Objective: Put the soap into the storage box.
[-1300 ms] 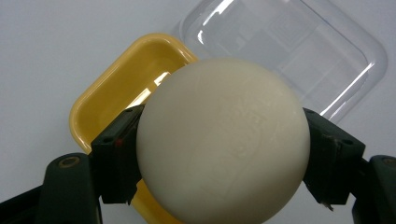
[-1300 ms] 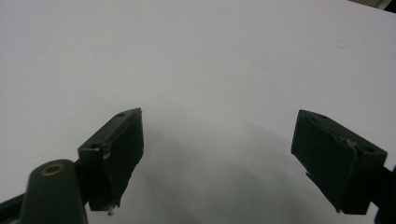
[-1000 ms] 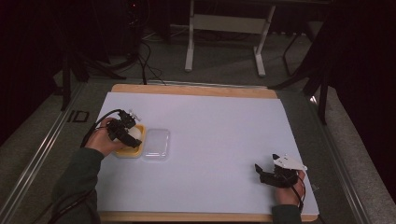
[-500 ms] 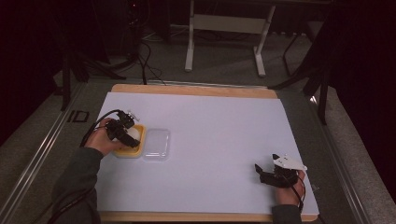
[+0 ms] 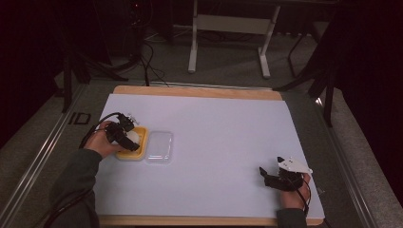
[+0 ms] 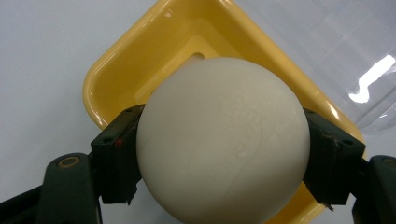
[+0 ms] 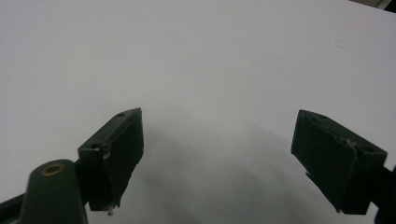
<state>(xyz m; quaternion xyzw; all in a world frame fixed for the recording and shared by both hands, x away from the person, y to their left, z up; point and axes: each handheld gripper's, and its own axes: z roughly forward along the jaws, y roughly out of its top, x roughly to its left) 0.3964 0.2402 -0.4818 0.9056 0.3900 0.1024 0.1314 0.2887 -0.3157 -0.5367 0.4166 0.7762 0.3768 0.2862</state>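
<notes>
The white tabletop (image 5: pixel 228 142) takes most of the scene, with a wooden edge at its far and near sides. On its left part lies a clear plastic lid (image 5: pixel 159 147), flat, just to the right of a yellow tray (image 5: pixel 141 151) and touching it. Over the yellow tray, the left gripper (image 5: pixel 127 137) is closed on a white ball (image 6: pixel 223 140), with one jaw pressed on each side of it. At the near right corner, the right gripper (image 5: pixel 270 176) is wide open above the bare tabletop and holds nothing.
</notes>
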